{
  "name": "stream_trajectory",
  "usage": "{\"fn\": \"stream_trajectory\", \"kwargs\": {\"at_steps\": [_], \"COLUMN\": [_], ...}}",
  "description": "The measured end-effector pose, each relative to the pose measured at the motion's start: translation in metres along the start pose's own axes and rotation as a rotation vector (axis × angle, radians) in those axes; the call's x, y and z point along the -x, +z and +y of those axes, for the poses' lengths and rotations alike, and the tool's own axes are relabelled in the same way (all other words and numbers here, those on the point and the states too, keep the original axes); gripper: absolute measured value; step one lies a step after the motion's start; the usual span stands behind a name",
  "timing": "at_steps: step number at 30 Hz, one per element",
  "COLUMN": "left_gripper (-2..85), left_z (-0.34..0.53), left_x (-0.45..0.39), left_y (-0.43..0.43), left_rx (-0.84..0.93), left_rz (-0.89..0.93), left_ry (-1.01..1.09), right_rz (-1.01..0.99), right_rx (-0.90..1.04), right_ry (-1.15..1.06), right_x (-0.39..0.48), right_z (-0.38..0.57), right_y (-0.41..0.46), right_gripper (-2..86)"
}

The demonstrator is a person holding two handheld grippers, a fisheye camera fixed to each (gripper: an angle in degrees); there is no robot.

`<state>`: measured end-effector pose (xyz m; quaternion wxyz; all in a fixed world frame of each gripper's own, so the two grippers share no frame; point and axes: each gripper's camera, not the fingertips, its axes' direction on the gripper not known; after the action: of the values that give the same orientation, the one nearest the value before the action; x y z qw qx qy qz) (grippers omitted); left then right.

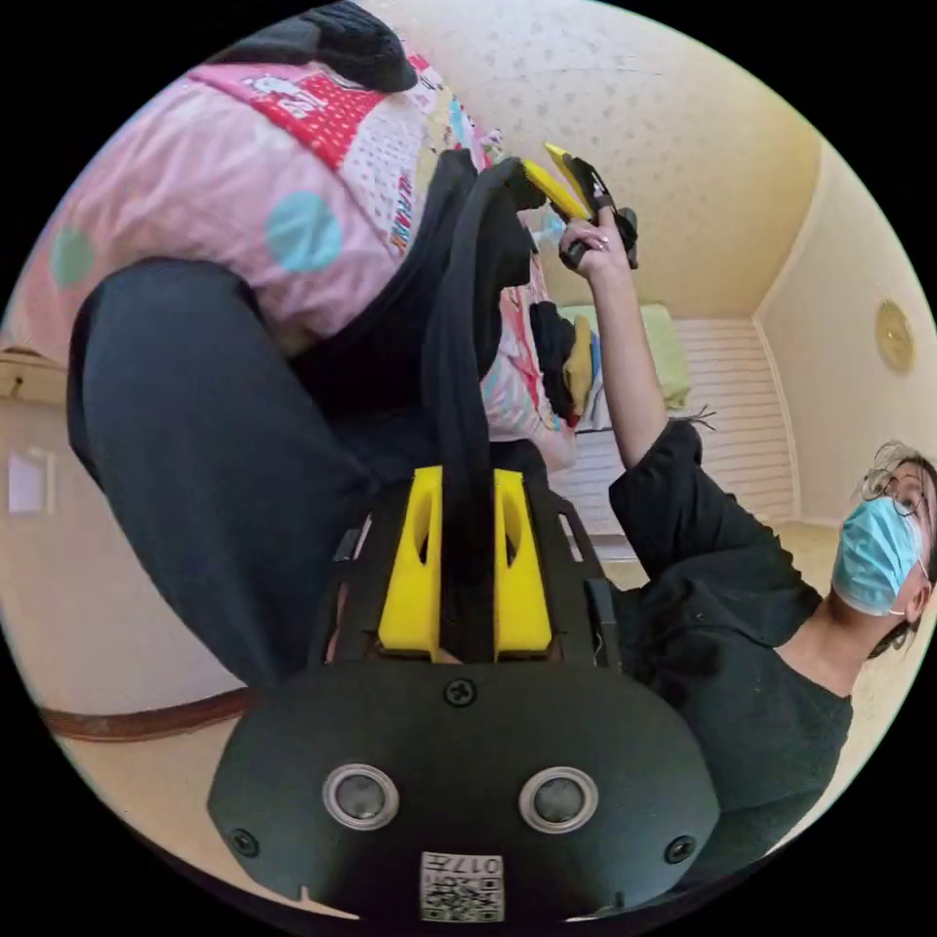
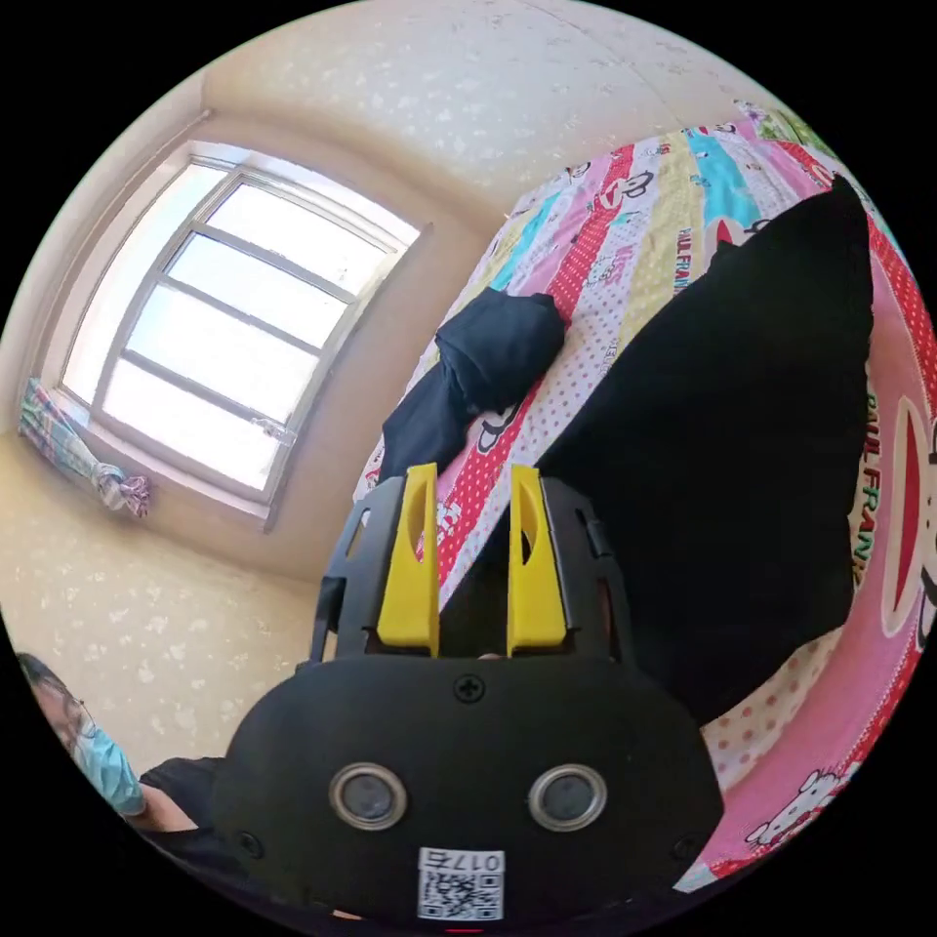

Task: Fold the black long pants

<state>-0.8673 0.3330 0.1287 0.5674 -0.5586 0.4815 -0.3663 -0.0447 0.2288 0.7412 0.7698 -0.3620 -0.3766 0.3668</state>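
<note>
The black long pants (image 1: 205,439) hang over the patterned bed cover (image 1: 244,166). A bunched strip of them (image 1: 464,322) runs from my left gripper (image 1: 467,488), whose yellow jaws are shut on it, up to my right gripper (image 1: 556,176), held in a person's hand. In the right gripper view the pants (image 2: 742,439) spread as a broad dark sheet over the bed cover (image 2: 634,234). Their edge sits deep between the jaws of my right gripper (image 2: 473,488), which press on it near their base.
A second dark garment (image 2: 488,361) lies bunched on the bed, also seen as a dark bundle (image 1: 342,44). A pile of clothes (image 1: 571,361) sits further along. The person (image 1: 742,625) stands close beside the bed. A window (image 2: 224,322) fills the far wall.
</note>
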Motion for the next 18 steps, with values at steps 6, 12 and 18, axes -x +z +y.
{"fn": "stream_trajectory", "kwargs": {"at_steps": [6,12,18], "left_gripper": [8.6,10.3,7.7], "left_z": [-0.007,-0.132,-0.185], "left_x": [-0.023,-0.078,-0.098], "left_y": [-0.046,0.036,0.116], "left_rx": [-0.263,-0.185,-0.236], "left_rz": [-0.066,-0.242,-0.519], "left_ry": [0.055,0.238,0.212], "right_rz": [0.278,0.305,0.212], "right_rx": [-0.053,-0.032,0.056], "right_ry": [-0.067,0.035,0.041], "right_x": [-0.01,-0.035,-0.035], "right_z": [0.155,0.277,0.289], "right_y": [-0.041,0.002,-0.025], "right_gripper": [9.7,9.7,4.0]}}
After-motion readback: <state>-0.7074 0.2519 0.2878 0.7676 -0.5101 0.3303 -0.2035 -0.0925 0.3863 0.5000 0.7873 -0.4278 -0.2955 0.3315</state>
